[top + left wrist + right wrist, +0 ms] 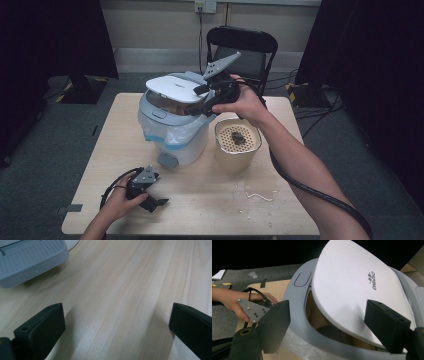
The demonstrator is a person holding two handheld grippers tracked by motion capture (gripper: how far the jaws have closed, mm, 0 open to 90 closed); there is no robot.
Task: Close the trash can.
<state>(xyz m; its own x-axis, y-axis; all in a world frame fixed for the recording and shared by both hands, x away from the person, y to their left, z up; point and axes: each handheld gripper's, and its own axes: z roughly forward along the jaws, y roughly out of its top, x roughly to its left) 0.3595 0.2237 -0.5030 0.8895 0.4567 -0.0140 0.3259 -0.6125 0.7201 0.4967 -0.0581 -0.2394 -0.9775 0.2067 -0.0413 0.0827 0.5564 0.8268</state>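
I keep my right claw spread around the edge of the white lid to tip it on the bin near the tabletop's far edge, while my left claw rests spread near the front-left corner, out of the way.

This looks like a recording room or lab set-up, not a home. A bare light-wood table stands on grey carpet, under the left gripper. Black curtains hang on both sides, well behind the right gripper. Beyond that gripper a black folding chair faces the table, and a wall socket sits above it. Cables trail over the floor to the right gripper's side, near yellow-and-black floor tape.
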